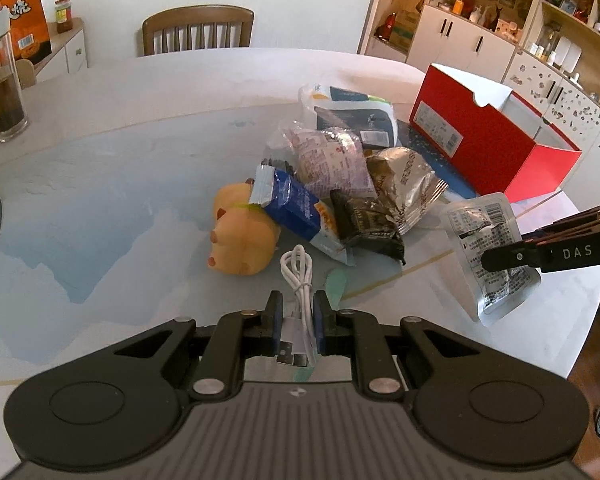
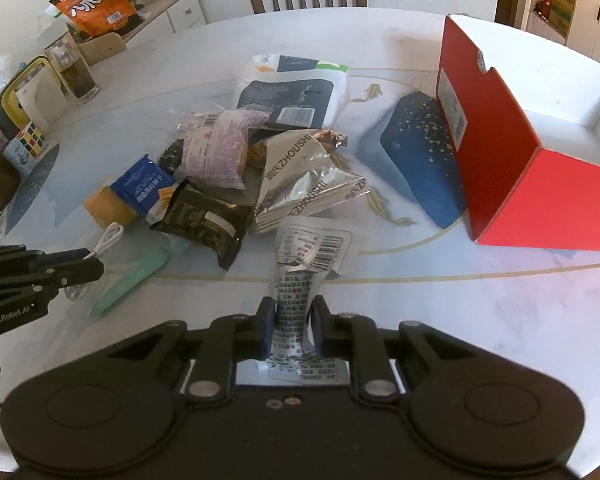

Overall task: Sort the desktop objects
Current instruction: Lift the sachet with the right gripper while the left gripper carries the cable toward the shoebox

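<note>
My left gripper [image 1: 297,303] is shut on a coiled white USB cable [image 1: 298,280] and holds it above the table. My right gripper [image 2: 292,312] is shut on a silver snack pouch [image 2: 300,280], which also shows in the left wrist view [image 1: 488,252]. A pile of snack packets [image 2: 228,160] lies mid-table beside a yellow plush toy [image 1: 244,240]. A mint-green pen-like item [image 2: 132,280] lies under the left gripper [image 2: 76,270]. An open red box [image 2: 500,152] stands at the right.
A glass of dark drink [image 1: 2,92] stands at the far left, a Rubik's cube [image 2: 30,142] and a yellow-rimmed container [image 2: 28,92] near it. A chair [image 1: 198,30] stands behind the table. A dark blue mat [image 2: 420,160] lies by the box.
</note>
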